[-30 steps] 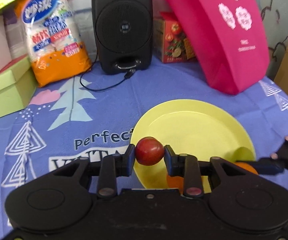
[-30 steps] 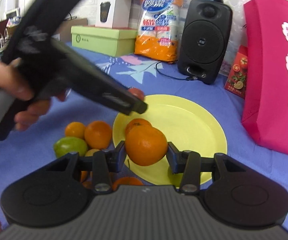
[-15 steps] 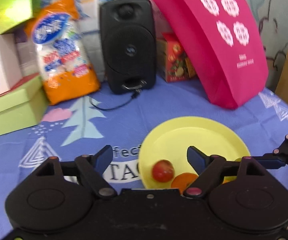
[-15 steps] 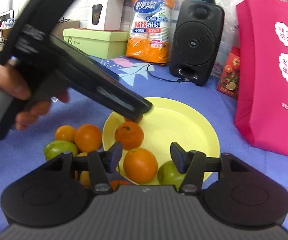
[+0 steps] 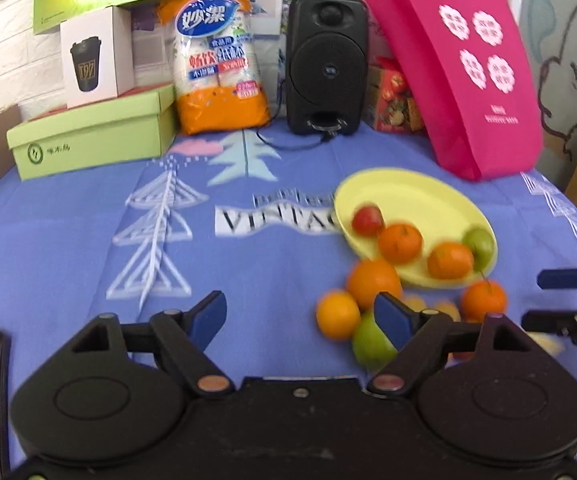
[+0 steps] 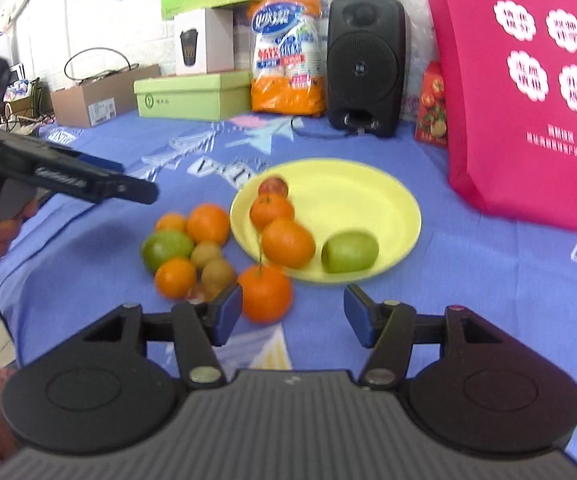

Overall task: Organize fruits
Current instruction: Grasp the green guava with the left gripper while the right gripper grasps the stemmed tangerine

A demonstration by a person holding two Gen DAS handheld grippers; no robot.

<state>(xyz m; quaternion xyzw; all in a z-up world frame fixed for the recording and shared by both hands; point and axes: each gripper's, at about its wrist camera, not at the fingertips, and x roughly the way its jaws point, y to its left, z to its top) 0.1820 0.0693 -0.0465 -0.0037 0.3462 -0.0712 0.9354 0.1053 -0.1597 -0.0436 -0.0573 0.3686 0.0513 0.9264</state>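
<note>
Blue printed tablecloth (image 5: 68,248); on it yellow plate (image 6: 368,196), loose fruit pile (image 6: 192,248), speaker (image 5: 326,64), pink bag (image 5: 468,72).

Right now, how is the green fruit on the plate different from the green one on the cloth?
The plate's green fruit lies alone by the yellow plate's near rim; the cloth's green fruit is crowded by oranges and small brown fruits. The plate one looks darker, the cloth one more yellowish. Both are round, green and untouched.

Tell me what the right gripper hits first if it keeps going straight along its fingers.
Most likely the orange lying on the cloth just short of the yellow plate; it sits ahead of the opening, empty right gripper, nearer its left finger, though depth is uncertain.
</note>
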